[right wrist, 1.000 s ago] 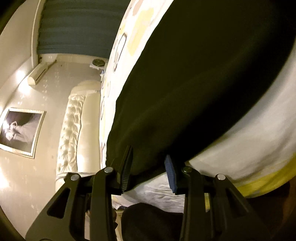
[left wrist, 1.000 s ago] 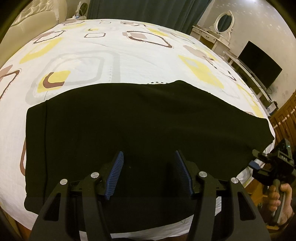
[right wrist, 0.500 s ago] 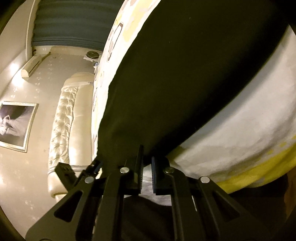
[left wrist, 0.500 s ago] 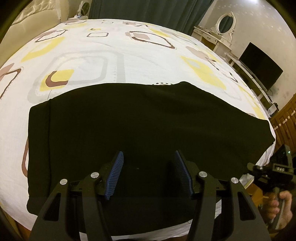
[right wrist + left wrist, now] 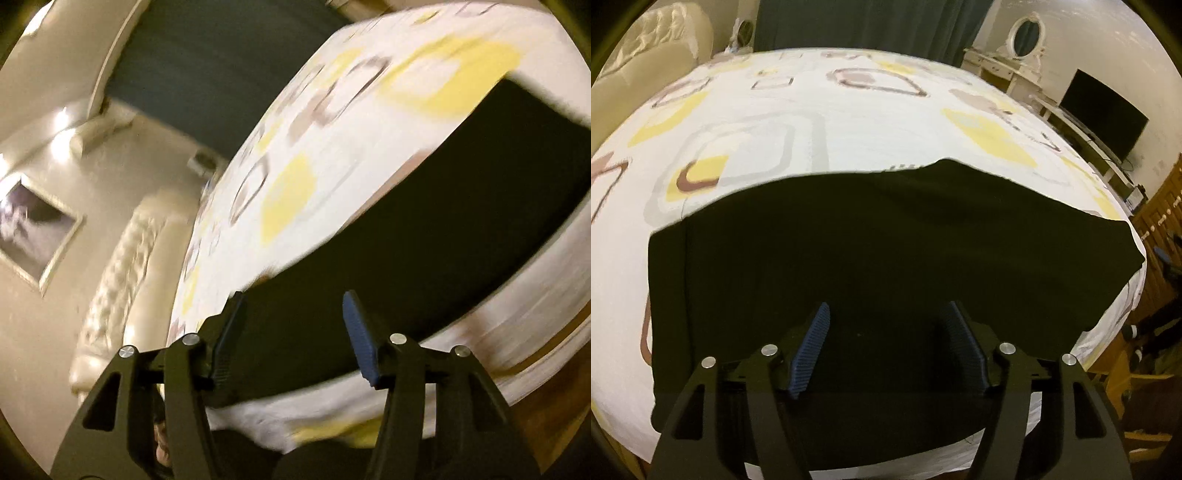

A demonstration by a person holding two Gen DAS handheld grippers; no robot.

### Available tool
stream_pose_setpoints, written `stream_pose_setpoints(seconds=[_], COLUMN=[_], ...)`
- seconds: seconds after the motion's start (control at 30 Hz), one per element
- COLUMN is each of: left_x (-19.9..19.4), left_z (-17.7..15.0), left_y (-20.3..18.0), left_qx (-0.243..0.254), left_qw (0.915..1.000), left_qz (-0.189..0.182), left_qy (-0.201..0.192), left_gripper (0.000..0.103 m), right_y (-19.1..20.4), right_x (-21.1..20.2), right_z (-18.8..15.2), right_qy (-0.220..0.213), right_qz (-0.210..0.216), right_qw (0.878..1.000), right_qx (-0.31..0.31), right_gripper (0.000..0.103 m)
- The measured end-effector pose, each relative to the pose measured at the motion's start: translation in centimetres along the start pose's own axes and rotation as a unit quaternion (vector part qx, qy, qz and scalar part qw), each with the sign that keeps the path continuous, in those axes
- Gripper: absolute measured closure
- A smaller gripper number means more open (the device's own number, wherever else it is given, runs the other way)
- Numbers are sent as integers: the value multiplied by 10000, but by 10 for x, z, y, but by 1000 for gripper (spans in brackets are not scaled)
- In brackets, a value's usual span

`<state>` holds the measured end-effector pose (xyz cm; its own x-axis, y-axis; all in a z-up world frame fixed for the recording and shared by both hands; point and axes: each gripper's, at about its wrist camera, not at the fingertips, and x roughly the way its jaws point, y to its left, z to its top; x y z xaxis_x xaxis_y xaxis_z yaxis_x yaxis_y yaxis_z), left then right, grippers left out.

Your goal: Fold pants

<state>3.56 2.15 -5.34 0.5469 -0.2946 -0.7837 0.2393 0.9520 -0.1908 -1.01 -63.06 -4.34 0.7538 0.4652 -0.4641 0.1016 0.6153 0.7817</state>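
black pants [image 5: 886, 251] flat on bed [image 5: 849, 147]

Left wrist view: pants [image 5: 886, 251] lie flat on the bed [image 5: 849, 129], filling lower centre of frame, along the near edge. Left tongs [image 5: 886, 347] at bottom centre, over the pants. Headboard [image 5: 646, 74] upper left; curtain [image 5: 868, 26] top centre; dressing table [image 5: 1008, 70] and television [image 5: 1104, 118] upper right.

Matt black cloth pants [image 5: 886, 251]; printed cotton-like bedsheet [image 5: 849, 140]; ribbed blue tong pads [image 5: 809, 354].
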Motion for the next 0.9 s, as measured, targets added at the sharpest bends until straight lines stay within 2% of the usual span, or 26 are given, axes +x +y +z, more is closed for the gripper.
stream_pose_setpoints(seconds=[0.07, 0.17, 0.2, 0.3, 0.37, 0.43, 0.6, 0.7, 0.77, 0.87, 0.9], left_x=[-4, -9, -10, -8, -6, -2, 8, 11, 13, 15, 16], left_z=[1, 3, 4, 6, 7, 7, 10, 12, 12, 12, 12], left_y=[-3, -3, -3, 2, 4, 5, 5, 2, 1, 1, 1], left_qx=[70, 59, 16, -141, -224, -291, -325, -242, -190, -188, -176], left_qw=[9999, 9995, 9994, 9993, 9990, 9988, 9985, 9984, 9983, 9982, 9982], left_qz=[-12, 50, 61, 104, 176, 286, 430, 513, 542, 562, 580], left_qy=[-92, -306, -332, -345, -354, -280, -104, -90, -78, -48, -26], left_gripper=[33, 27, 26, 25, 25, 25, 25, 25, 25, 25, 25], right_y=[-42, -105, -121, -164, -185, -193, -207, -212, -202, -183, -179], right_x=[-30, -59, -64, -68, -56, -45, -22, -8, 4, 18, 21], right_z=[33, 70, 78, 98, 106, 109, 119, 125, 125, 125, 125], right_qy=[-316, -589, -603, -621, -482, -413, -184, 260, 572, 942, 1043], right_qz=[-338, -928, -1002, -1112, -793, -908, -484, -288, -166, -507, -627], right_qw=[9988, 9926, 9912, 9879, 9895, 9887, 9923, 9933, 9931, 9926, 9914], right_qx=[141, 514, 620, 885, 1112, 1119, 1124, 1090, 1007, 583, 492], right_gripper=[43, 42, 42, 42, 42, 42, 42, 41, 41, 44, 55])
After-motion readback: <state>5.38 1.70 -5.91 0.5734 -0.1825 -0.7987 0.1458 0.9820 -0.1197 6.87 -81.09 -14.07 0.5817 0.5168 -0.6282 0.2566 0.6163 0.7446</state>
